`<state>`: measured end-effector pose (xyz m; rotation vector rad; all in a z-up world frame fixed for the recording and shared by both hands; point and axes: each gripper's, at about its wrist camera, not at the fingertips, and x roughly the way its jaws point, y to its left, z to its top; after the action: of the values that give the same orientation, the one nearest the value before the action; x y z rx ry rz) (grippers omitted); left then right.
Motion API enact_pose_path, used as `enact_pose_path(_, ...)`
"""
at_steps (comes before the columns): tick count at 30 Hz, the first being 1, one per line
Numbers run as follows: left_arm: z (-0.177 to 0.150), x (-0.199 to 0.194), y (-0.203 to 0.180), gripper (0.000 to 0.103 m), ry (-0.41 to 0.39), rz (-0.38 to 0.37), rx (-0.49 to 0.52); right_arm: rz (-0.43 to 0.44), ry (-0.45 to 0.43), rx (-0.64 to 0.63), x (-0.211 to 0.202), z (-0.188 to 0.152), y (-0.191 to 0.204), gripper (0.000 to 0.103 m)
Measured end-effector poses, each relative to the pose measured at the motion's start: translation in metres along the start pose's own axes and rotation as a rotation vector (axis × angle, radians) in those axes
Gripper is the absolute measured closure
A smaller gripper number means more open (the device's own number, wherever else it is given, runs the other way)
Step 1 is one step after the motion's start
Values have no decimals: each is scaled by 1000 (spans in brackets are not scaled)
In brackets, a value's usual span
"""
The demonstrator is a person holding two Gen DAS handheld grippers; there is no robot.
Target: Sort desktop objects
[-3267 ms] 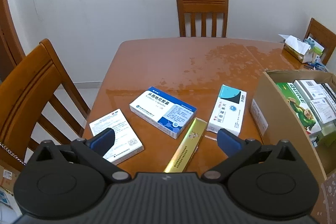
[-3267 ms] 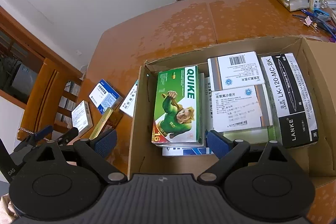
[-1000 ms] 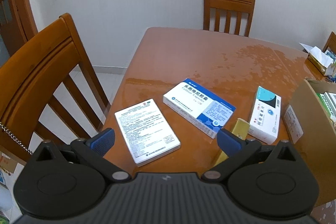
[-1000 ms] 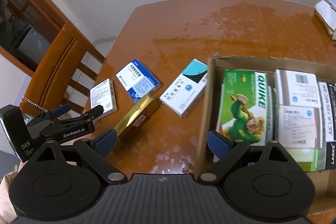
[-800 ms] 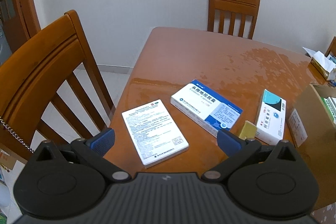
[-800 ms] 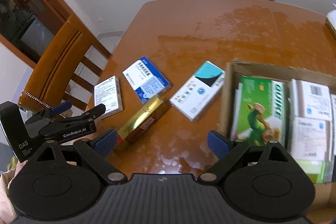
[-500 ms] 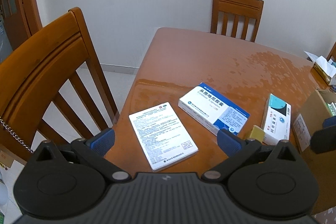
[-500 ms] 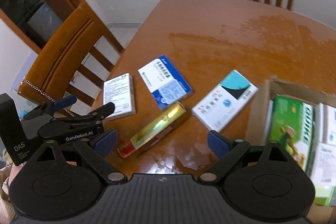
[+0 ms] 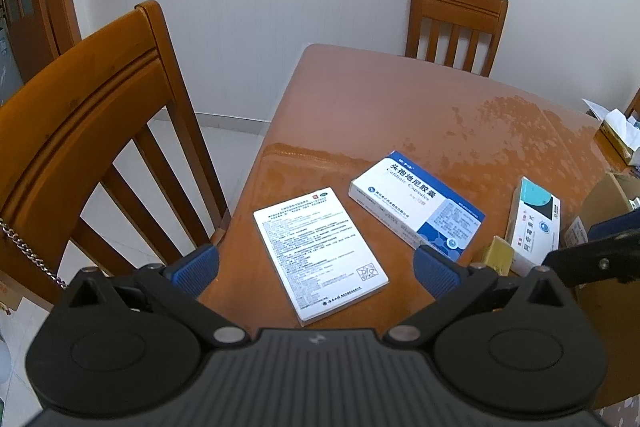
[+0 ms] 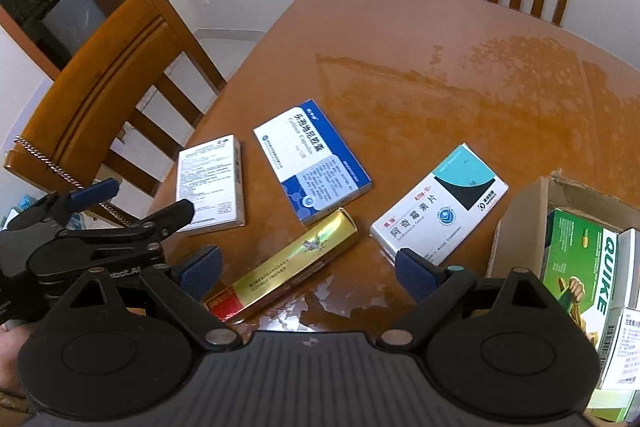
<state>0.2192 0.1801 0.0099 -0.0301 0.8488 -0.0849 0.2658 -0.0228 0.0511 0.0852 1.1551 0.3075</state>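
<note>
The big brown table (image 10: 420, 75) fills the middle of both views. At the right edge of the right view sits the cardboard box (image 10: 520, 223), already partly full of packs. I think the loose things go in there.

Four things lie flat on the table, all apart from the cardboard box. The blue and white box (image 10: 312, 163) is in the middle of the right view. The white and teal box (image 10: 440, 205) is to its right, near the cardboard box wall. The white printed box (image 9: 320, 251) lies in the lower middle of the left view, close to the table edge. The gold box (image 10: 288, 267) is long and thin, low in the right view.

The left hand-held gripper (image 9: 316, 269) is spread wide and holds nothing. It hangs over the white printed box. The right hand-held gripper (image 10: 308, 271) is also spread wide and empty, over the gold box.

To do this well, I think each one should go straight down so the fingers land on the two long sides of its box. The gold box is shiny and lies slanted, so the gripper should turn to match it. Squeeze softly, because thin card can bend. Mind the table edge beside the white printed box.
</note>
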Motion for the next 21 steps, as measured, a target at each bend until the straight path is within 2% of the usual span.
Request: enact_pose_path(21, -11, 2, -1, 0, 33, -3, -10, -67, -19, 6, 11, 13, -19, 7)
